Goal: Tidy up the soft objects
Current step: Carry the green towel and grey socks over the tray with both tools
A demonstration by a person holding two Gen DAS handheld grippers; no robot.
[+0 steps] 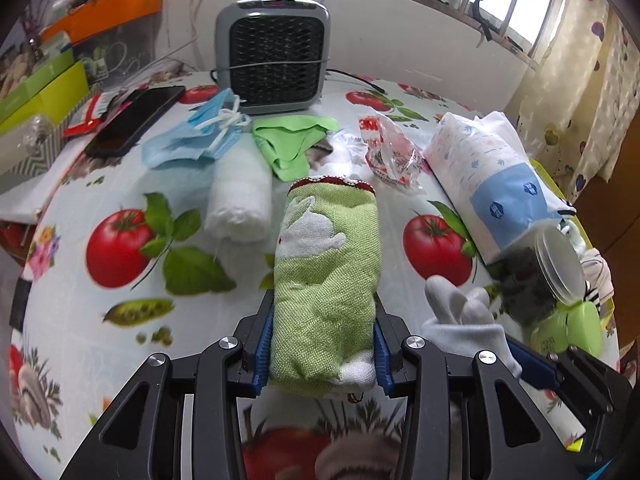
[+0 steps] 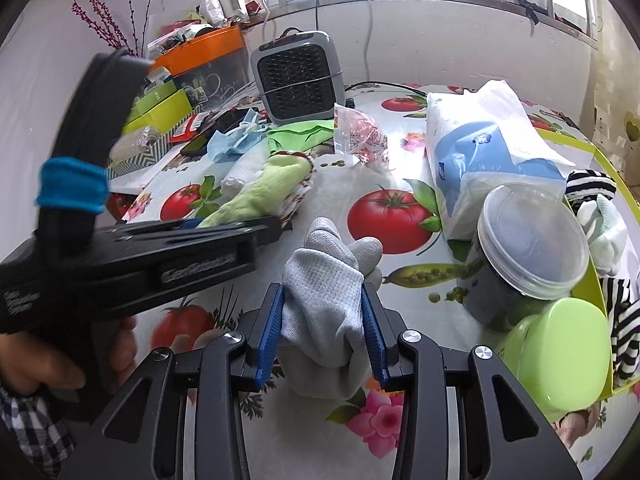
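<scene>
Green rabbit towel roll (image 1: pixel 326 280) is clamped lengthwise in the left gripper (image 1: pixel 323 352) jaws, held just above the worktop (image 1: pixel 100 320), apparently for lining up beside the white towel roll (image 1: pixel 240 196). Grey sock (image 2: pixel 326 312) is pinched in the right gripper (image 2: pixel 325 336) jaws, right of the green roll, likely bound for the yellow-green bin (image 2: pixel 592 152).

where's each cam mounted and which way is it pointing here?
Left wrist: on the left gripper, looking forward across the tomato-print tablecloth toward the fan heater and window; its own jaws show, shut on a green rabbit towel.
Right wrist: on the right gripper, facing the same wall from further right; its jaws show, shut on a grey sock, plus the left gripper and the person's hand.
Shared: heater, towel, sock, blue face masks, tissue pack.
</scene>
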